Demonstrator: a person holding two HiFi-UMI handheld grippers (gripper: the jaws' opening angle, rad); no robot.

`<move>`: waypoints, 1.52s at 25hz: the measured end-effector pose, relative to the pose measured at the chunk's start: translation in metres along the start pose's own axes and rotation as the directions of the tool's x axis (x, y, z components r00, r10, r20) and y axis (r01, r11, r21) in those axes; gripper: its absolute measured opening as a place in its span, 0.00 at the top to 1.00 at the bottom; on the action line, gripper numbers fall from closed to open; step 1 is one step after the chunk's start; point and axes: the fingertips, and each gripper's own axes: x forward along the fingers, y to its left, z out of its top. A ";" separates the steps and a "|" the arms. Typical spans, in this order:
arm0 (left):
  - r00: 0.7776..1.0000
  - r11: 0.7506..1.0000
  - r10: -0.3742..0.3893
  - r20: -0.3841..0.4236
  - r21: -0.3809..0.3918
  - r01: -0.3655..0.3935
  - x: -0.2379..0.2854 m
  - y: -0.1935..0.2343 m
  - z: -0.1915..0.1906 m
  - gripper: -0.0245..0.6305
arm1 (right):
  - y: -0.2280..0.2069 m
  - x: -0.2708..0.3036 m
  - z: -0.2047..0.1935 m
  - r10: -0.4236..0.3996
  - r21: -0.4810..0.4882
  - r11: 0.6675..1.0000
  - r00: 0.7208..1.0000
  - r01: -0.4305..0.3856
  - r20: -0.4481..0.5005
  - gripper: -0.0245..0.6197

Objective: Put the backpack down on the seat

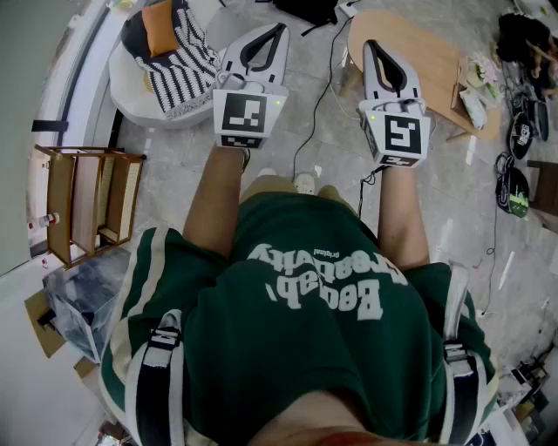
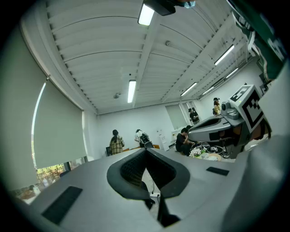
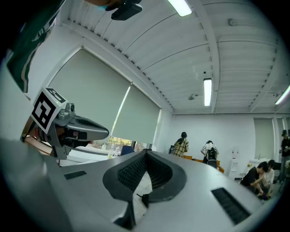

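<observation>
Jaws closed — left hand-held gripper (image 1: 277, 31), right hand-held gripper (image 1: 371, 45) (both empty).

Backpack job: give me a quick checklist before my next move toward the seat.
1. Left gripper empty, jaws shut: ok.
2. Right gripper empty, jaws shut: ok.
3. Backpack off the shoulders: not ok; straps are on the shoulders.
4. Seat free: not ok; a striped cushion and an orange pillow lie on it.
5. Floor toward the seat: cannot tell; a cable runs between the grippers.
</observation>
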 end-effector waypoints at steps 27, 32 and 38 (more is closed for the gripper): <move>1.000 1.000 -0.001 0.019 0.015 0.001 0.068 0.056 -0.027 0.93 | -0.013 0.091 -0.032 0.065 0.032 0.997 0.998 -0.066 0.003 0.91; 1.000 1.000 -0.009 0.015 0.026 0.009 0.117 0.115 -0.057 0.93 | -0.013 0.167 -0.041 0.063 0.045 0.997 0.998 -0.064 0.023 0.91; 1.000 0.999 -0.022 0.019 0.027 0.021 0.200 0.201 -0.082 0.93 | -0.030 0.278 -0.042 0.022 0.045 0.999 1.000 -0.022 0.014 0.91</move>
